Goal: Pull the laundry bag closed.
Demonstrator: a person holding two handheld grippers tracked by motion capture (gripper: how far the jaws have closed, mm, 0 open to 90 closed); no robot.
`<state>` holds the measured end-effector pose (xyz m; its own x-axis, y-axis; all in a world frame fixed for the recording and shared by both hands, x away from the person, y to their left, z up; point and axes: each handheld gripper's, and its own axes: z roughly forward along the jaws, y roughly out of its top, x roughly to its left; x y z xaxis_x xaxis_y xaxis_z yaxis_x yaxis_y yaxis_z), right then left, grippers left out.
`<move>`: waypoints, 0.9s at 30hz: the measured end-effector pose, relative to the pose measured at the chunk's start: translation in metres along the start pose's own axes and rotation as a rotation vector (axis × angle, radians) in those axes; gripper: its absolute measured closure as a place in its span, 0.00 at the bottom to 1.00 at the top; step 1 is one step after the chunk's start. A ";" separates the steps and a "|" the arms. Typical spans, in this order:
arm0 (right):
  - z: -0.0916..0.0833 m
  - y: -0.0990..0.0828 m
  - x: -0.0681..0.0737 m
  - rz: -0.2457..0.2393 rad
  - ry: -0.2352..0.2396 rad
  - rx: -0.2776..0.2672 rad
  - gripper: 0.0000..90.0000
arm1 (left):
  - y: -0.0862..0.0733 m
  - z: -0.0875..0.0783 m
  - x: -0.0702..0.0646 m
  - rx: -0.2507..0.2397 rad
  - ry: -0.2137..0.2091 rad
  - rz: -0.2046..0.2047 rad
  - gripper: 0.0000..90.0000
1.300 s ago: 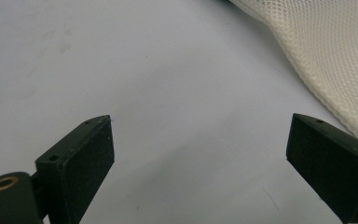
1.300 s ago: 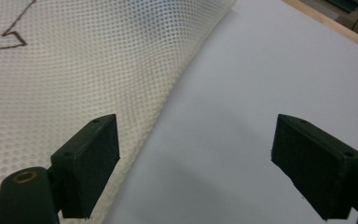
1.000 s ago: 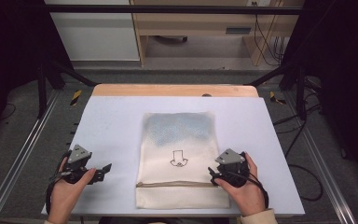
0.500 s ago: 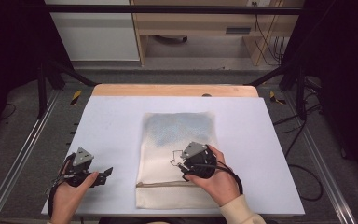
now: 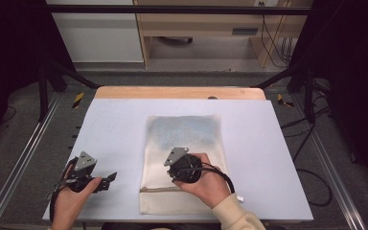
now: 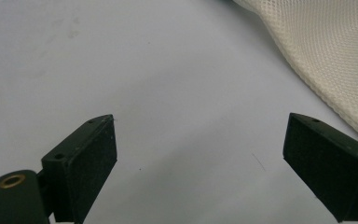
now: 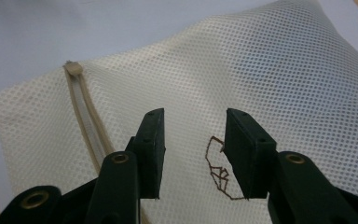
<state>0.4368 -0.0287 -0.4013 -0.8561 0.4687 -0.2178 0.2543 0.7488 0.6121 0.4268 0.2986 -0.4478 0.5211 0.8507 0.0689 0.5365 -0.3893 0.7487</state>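
Mesh of a cream colour makes up the laundry bag [image 5: 184,143], which lies flat on the pale blue table cover [image 5: 110,129], near the middle and reaching to the near edge. A fine grid of holes is seen across its surface in the right gripper view, and a bluish shade shows through its far half in the high view. A beige zipper [image 7: 86,121] runs across the near end, with its pull [image 7: 73,68] at one side, and a small brown embroidered mark [image 7: 219,170] is stitched on the fabric.

The right gripper [image 5: 178,168] is held over the bag's near half; its jaws have just been closing and stand partly apart, with nothing clamped, the mark showing between them. The left gripper [image 5: 106,179] rests on the cover just beside the bag's left edge, jaws wide apart and empty.
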 end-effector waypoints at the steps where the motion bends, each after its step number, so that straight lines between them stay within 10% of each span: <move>1: 0.003 0.003 0.002 -0.012 0.012 0.004 0.71 | 0.000 0.001 -0.001 0.005 -0.004 0.006 0.10; 27: 0.048 0.038 0.043 -0.128 0.262 0.047 0.83 | 0.001 -0.006 -0.002 -0.001 -0.047 -0.001 0.15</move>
<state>0.4308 0.0426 -0.4242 -0.9681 0.2362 -0.0837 0.1515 0.8177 0.5554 0.4229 0.2988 -0.4429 0.5510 0.8337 0.0368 0.5363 -0.3875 0.7498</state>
